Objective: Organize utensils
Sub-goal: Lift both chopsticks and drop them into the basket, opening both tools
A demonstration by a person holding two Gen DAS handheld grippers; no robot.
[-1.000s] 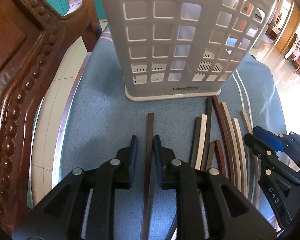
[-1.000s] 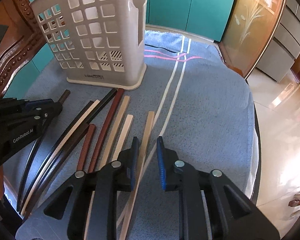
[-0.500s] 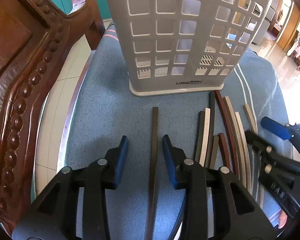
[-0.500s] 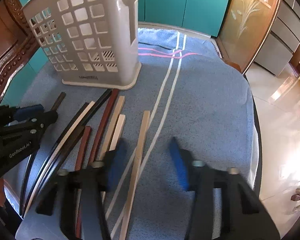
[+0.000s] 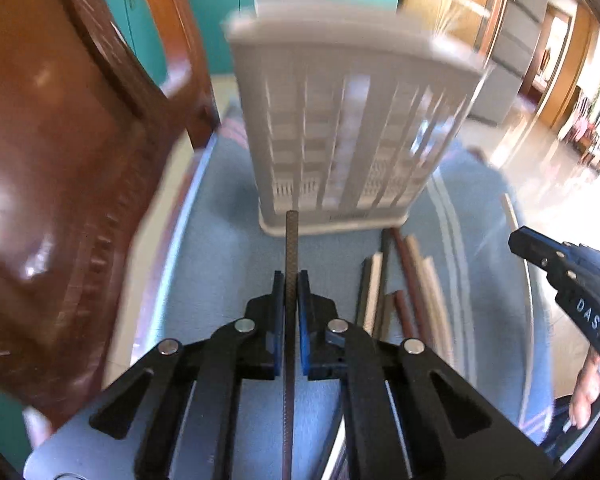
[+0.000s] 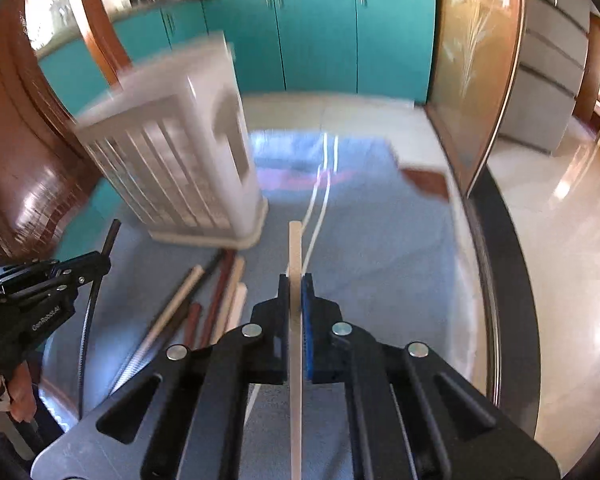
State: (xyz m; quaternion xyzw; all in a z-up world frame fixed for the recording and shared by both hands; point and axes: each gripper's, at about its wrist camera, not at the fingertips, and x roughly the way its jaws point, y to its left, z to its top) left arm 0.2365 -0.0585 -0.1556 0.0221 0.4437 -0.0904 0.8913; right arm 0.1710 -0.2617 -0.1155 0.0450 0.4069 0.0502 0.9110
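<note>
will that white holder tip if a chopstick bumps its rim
Possibly. The holder is tall over a modest base and looks like thin perforated plastic, so probably light. It appears empty, with nothing weighing it down, and might slide on the blue cloth rather than topple.

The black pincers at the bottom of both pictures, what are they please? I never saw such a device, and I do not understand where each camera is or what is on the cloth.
They are hand-held grippers; a person holds one in each hand. Each carries a camera looking forward along its two fingers, so every picture shows its own gripper at the bottom.

The left gripper is shut on a dark chopstick. The right gripper is shut on a pale chopstick. Both have just closed.

On the blue cloth stands a white slotted basket, blurred here. Beside it lie more chopsticks, dark, reddish and pale.
</note>
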